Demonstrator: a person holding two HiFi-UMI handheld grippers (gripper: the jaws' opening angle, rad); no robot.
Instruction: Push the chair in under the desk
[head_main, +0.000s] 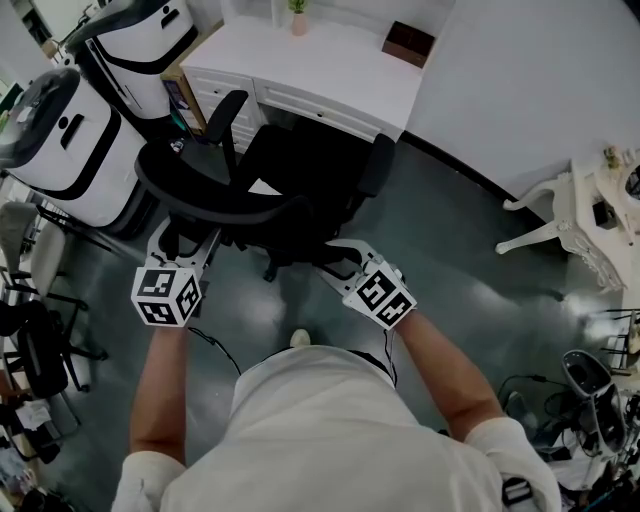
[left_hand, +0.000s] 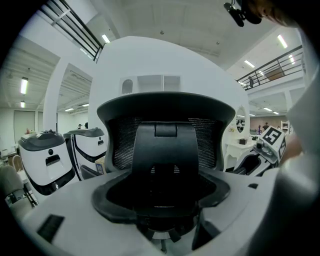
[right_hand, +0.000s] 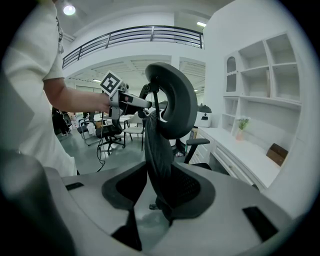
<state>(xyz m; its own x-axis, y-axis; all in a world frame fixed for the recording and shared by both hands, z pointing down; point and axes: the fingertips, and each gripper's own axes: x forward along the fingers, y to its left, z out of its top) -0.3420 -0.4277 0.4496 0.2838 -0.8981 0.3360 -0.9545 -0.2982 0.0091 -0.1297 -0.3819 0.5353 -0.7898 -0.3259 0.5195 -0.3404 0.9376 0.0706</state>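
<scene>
A black office chair (head_main: 300, 165) stands in front of the white desk (head_main: 330, 65), its curved back toward me. My left gripper (head_main: 190, 240) is at the left side of the chair back. In the left gripper view the chair's back spine (left_hand: 165, 150) rises between the wide jaws of this gripper (left_hand: 160, 200), with gaps on both sides. My right gripper (head_main: 335, 255) is at the back's right side. In the right gripper view the mesh edge of the back (right_hand: 157, 165) runs between its open jaws (right_hand: 160, 200), close against the right pad.
Two white rounded machines (head_main: 70, 140) (head_main: 140, 40) stand left of the desk. A small potted plant (head_main: 298, 18) and a brown box (head_main: 408, 42) sit on the desk. White ornate furniture (head_main: 570, 215) is at the right, black chairs (head_main: 40, 340) at the left. A cable (head_main: 215, 345) lies on the floor.
</scene>
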